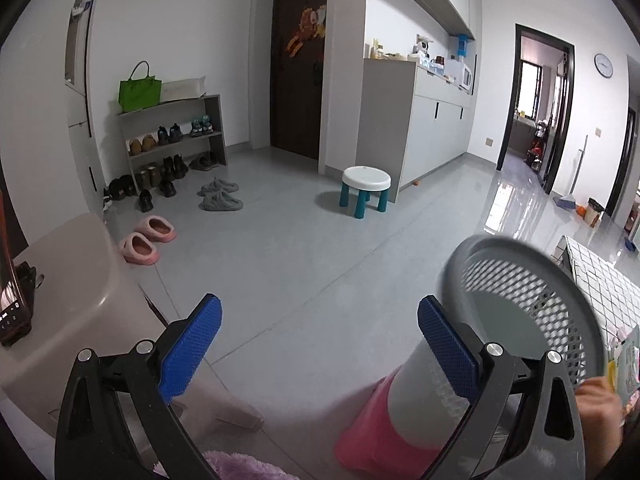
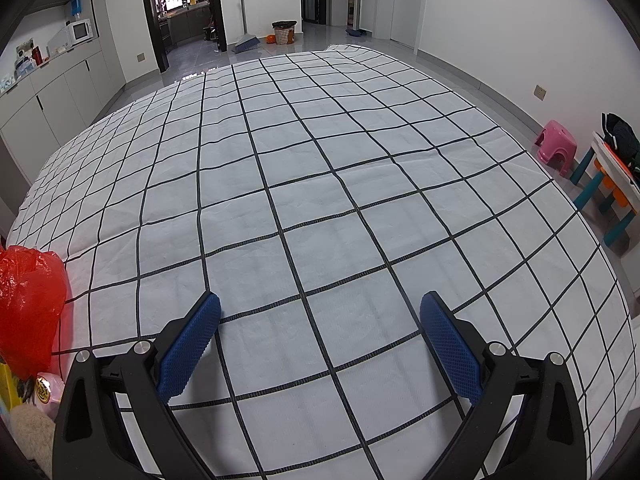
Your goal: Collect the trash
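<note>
Hovering with its blue-padded fingers spread wide and nothing between them, the left hand-held gripper (image 1: 320, 338) points across a grey tiled floor (image 1: 296, 248). Just behind its right finger, a grey mesh wastebasket (image 1: 532, 300) is tipped on its side, mouth toward the camera, its base resting against a pink stool (image 1: 372, 432). A bare hand (image 1: 600, 412) at the lower right edge holds a colourful wrapper (image 1: 624, 364) beside the basket's rim. Farther off stand a beige stool (image 1: 80, 320), pink slippers (image 1: 146, 238), a shoe rack (image 1: 172, 140) and a small white stool with teal legs (image 1: 366, 190).

The right hand-held gripper (image 2: 320, 340) is likewise wide open and empty, poised over a worktop covered by a white cloth with a black grid (image 2: 320, 200). A red plastic bag (image 2: 30, 304) sits at the cloth's left edge, well apart from the fingers. In the far background, a lined bin (image 2: 285, 32) stands near a broom (image 2: 245, 40).
</note>
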